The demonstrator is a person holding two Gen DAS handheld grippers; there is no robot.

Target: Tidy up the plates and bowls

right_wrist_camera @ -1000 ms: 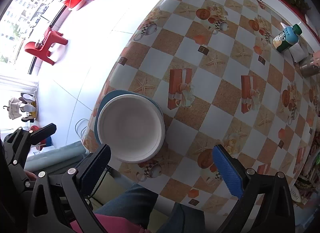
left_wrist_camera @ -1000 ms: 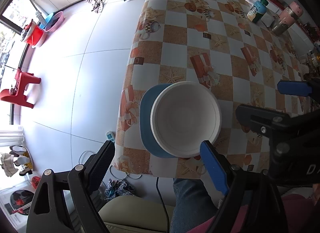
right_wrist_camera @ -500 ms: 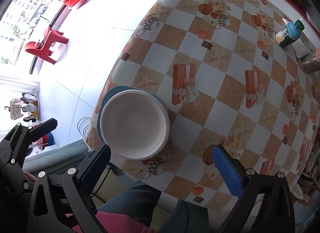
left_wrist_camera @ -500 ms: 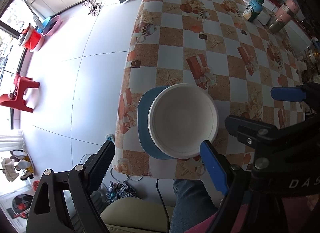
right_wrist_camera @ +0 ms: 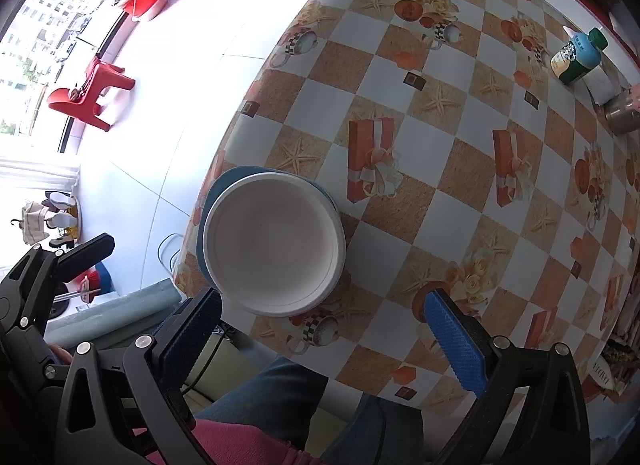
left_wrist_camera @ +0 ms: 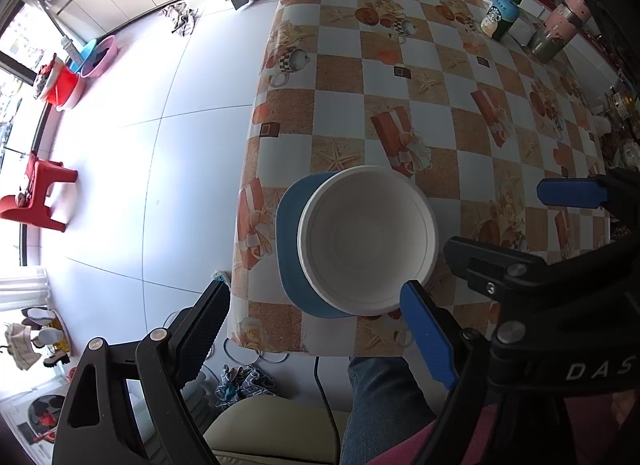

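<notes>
A white bowl point(left_wrist_camera: 366, 239) sits on a blue plate point(left_wrist_camera: 290, 233) at the near left corner of the checked table point(left_wrist_camera: 436, 77). In the right wrist view the bowl point(right_wrist_camera: 274, 249) covers most of the plate point(right_wrist_camera: 204, 221). My left gripper point(left_wrist_camera: 316, 325) is open and empty, held above and nearer than the stack. My right gripper point(right_wrist_camera: 322, 333) is open and empty too, above the table's near edge. In the left wrist view the right gripper point(left_wrist_camera: 568, 193) shows at the right.
A green-capped bottle point(left_wrist_camera: 500, 13) and a pink-lidded jar point(left_wrist_camera: 560, 27) stand at the table's far right. The table's left edge point(left_wrist_camera: 256, 113) drops to a white tiled floor with a red stool point(left_wrist_camera: 38, 193). The person's legs point(right_wrist_camera: 280, 405) are below the near edge.
Both grippers have drawn back slightly from the table, still open. The bowl and plate have not moved.
</notes>
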